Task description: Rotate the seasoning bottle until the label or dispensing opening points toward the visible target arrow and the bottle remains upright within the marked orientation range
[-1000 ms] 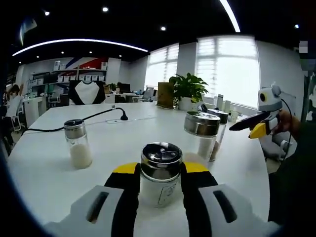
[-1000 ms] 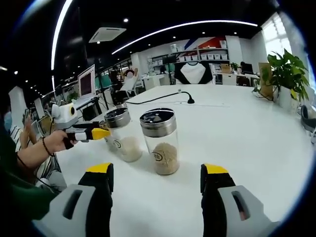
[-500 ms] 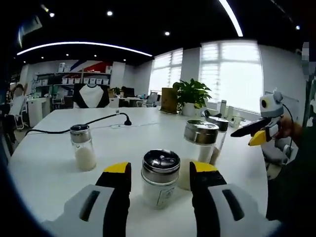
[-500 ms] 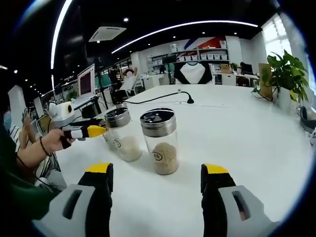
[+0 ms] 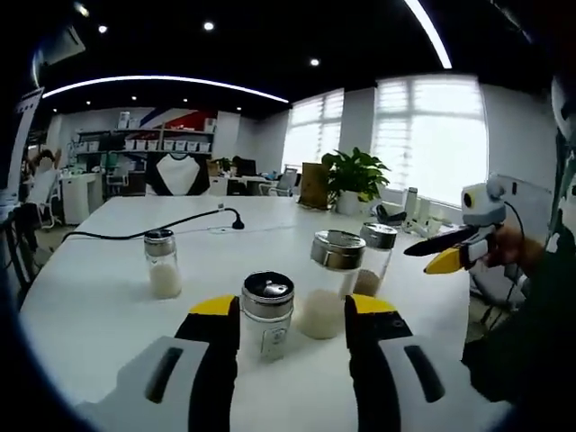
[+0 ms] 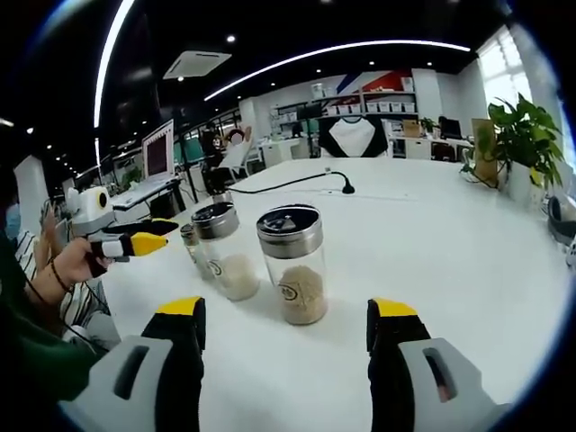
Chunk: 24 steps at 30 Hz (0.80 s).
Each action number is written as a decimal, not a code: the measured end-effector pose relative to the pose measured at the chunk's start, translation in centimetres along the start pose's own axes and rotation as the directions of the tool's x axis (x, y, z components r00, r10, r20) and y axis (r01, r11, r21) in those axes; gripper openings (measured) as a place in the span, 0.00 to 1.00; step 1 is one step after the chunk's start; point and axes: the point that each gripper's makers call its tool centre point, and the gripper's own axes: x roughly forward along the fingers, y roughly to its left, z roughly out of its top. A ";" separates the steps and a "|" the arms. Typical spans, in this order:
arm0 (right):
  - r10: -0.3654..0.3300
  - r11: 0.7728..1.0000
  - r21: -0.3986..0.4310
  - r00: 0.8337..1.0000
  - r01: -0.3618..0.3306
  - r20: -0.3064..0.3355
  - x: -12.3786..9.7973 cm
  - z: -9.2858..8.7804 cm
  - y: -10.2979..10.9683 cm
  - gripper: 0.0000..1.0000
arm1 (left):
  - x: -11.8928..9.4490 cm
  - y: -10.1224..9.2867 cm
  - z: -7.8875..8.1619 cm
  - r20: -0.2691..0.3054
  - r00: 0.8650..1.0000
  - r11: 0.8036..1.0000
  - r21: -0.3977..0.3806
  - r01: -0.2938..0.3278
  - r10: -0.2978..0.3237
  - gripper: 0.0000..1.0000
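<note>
White and wide, the bench stands in an open office with a plant by the windows and a black cable lying across its far part. Four glass shaker bottles stand upright on it. In the left gripper view, the left gripper has its fingers apart, and the nearest seasoning bottle with its label stands just ahead between them, not touching either one as far as I can judge. A fuller bottle stands just beside it, a brown-filled bottle behind that, and a small bottle well apart to the side.

In the right gripper view, the right gripper is also open and holds nothing.

I see no arrow mark on the bench. To turn the bottle well, I think the fingers should close on the glass body below the metal cap, centred, then twist about the vertical axis without leaning, and keep clear of the neighbour bottle.
</note>
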 end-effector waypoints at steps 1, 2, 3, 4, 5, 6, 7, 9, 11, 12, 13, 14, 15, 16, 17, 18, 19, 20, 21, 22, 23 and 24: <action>0.001 1.000 0.000 1.000 -0.001 0.001 0.0 0.0 0.0 0.74 | -0.3 -0.3 0.2 0.010 1.000 1.000 -0.012 0.002 -0.001 0.50; 0.002 1.000 -0.001 1.000 -0.002 0.001 0.0 0.1 0.1 0.74 | -0.4 -0.3 0.2 0.010 1.000 1.000 -0.010 -0.001 0.001 0.50; 0.002 1.000 -0.002 1.000 -0.002 0.000 0.0 0.1 0.1 0.74 | -0.7 -0.5 0.3 0.011 1.000 1.000 -0.002 -0.010 0.010 0.50; 0.000 1.000 -0.002 1.000 0.000 -0.002 0.0 0.0 0.1 0.74 | -0.9 -0.7 0.4 0.011 1.000 1.000 0.002 -0.014 0.014 0.50; -0.006 1.000 0.001 1.000 0.006 -0.001 0.0 0.0 0.0 0.74 | -1.1 -0.9 0.5 0.013 1.000 1.000 0.002 -0.015 0.015 0.50; -0.014 1.000 0.010 1.000 0.014 -0.003 0.1 0.0 -0.2 0.74 | -1.3 -1.1 0.8 0.025 1.000 1.000 -0.006 -0.015 0.015 0.50; -0.019 1.000 0.021 1.000 0.020 -0.006 0.1 -0.1 -0.4 0.74 | -1.5 -1.1 1.0 0.032 0.999 1.000 -0.012 -0.016 0.016 0.50; -0.026 0.999 0.029 1.000 0.026 -0.003 0.1 -0.1 -0.6 0.74 | -1.8 -1.2 1.3 0.041 0.999 0.999 -0.016 -0.028 0.029 0.50; -0.037 0.999 0.027 0.999 0.037 -0.001 0.0 0.1 -0.8 0.74 | -2.1 -1.1 1.5 0.040 0.998 0.999 -0.009 -0.053 0.053 0.50; -0.044 0.999 0.023 0.999 0.044 0.002 0.0 0.2 -0.9 0.74 | -2.2 -0.9 1.4 0.031 0.997 0.997 0.008 -0.071 0.071 0.50; -0.045 0.999 0.018 0.999 0.045 0.003 -0.1 0.2 -0.9 0.74 | -2.4 -0.6 1.2 0.014 0.996 0.995 0.039 -0.091 0.090 0.50; -0.044 0.999 0.013 0.999 0.044 0.004 -0.1 0.3 -0.9 0.74 | -2.4 -0.7 1.2 0.012 0.996 0.995 0.045 -0.093 0.093 0.50; -0.042 0.999 0.010 0.999 0.042 0.008 -0.1 0.4 -0.8 0.74 | -2.4 -0.7 1.3 0.016 0.996 0.995 0.040 -0.089 0.089 0.50; -0.037 0.999 0.003 0.999 0.037 0.014 -0.1 0.6 -0.6 0.75 | -2.4 -0.7 1.4 0.021 0.996 0.995 0.036 -0.088 0.087 0.50; -0.033 0.999 0.000 0.999 0.033 0.015 -0.1 0.7 -0.5 0.75 | -2.4 -0.7 1.5 0.027 0.996 0.996 0.029 -0.083 0.083 0.50; -0.028 1.000 -0.006 0.999 0.028 0.018 -0.1 0.8 -0.3 0.75 | -2.4 -0.7 1.6 0.028 0.996 0.996 0.025 -0.082 0.081 0.50; -0.024 1.000 -0.010 1.000 0.024 0.020 -0.1 0.8 -0.2 0.75 | -2.4 -0.6 1.6 0.027 0.996 0.996 0.026 -0.084 0.083 0.49; -0.017 1.000 -0.018 1.000 0.018 0.022 0.0 0.9 0.1 0.76 | -2.4 -0.5 1.7 0.025 0.996 0.995 0.032 -0.090 0.089 0.49; -0.013 1.000 -0.024 1.000 0.014 0.022 0.0 1.0 0.2 0.76 | -2.4 -0.4 1.8 0.026 0.995 0.995 0.033 -0.093 0.092 0.49; -0.010 1.000 -0.028 1.000 0.010 0.023 0.0 1.0 0.4 0.76 | -2.4 -0.3 1.9 0.029 0.995 0.995 0.031 -0.095 0.094 0.49; -0.006 1.000 -0.031 1.000 0.006 0.024 0.0 1.0 0.5 0.76 | -2.5 -0.1 2.1 0.034 0.995 0.995 0.024 -0.099 0.098 0.49; -0.003 1.000 -0.031 1.000 0.004 0.024 0.0 1.0 0.6 0.77 | -2.5 0.1 2.2 0.035 0.994 0.994 0.020 -0.103 0.102 0.49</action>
